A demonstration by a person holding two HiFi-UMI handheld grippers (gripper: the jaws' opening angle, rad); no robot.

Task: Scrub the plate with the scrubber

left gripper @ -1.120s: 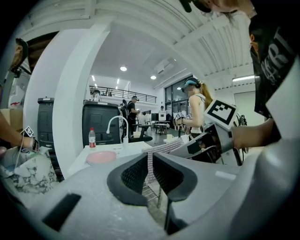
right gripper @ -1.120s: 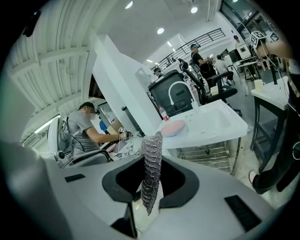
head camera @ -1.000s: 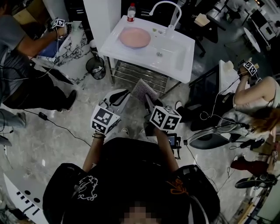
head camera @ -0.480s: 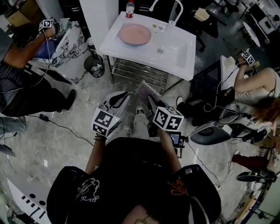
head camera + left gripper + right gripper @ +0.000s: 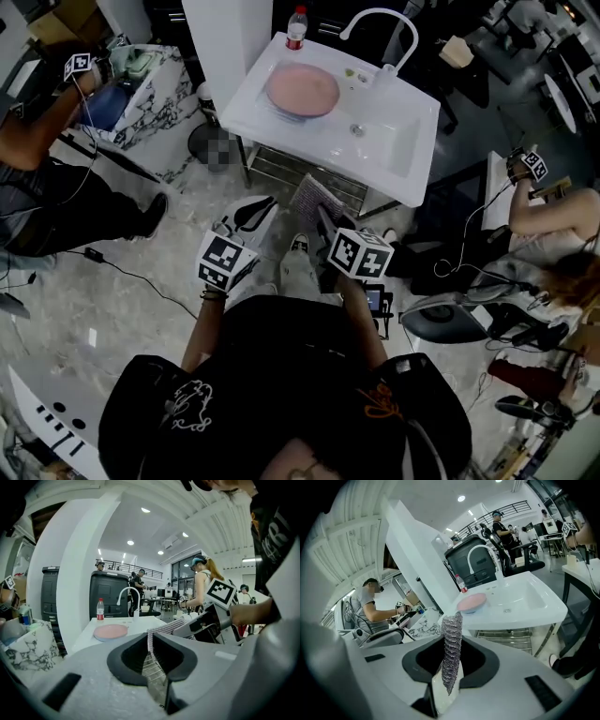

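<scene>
Clamping the scrubber (image 5: 312, 199), the right gripper (image 5: 325, 221) hangs near the sink (image 5: 403, 159) bearing the plate (image 5: 302, 90); left gripper (image 5: 251, 212) jaws together.

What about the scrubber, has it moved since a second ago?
Yes. The scrubber, clamped in the right gripper, has come nearer the front edge of the sink in the head view.

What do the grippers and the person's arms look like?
The left gripper and right gripper are chunky light grey shells with black pads inside the jaws. Each carries a white cube with black square markers. The person wears a black short-sleeved T-shirt.
</scene>
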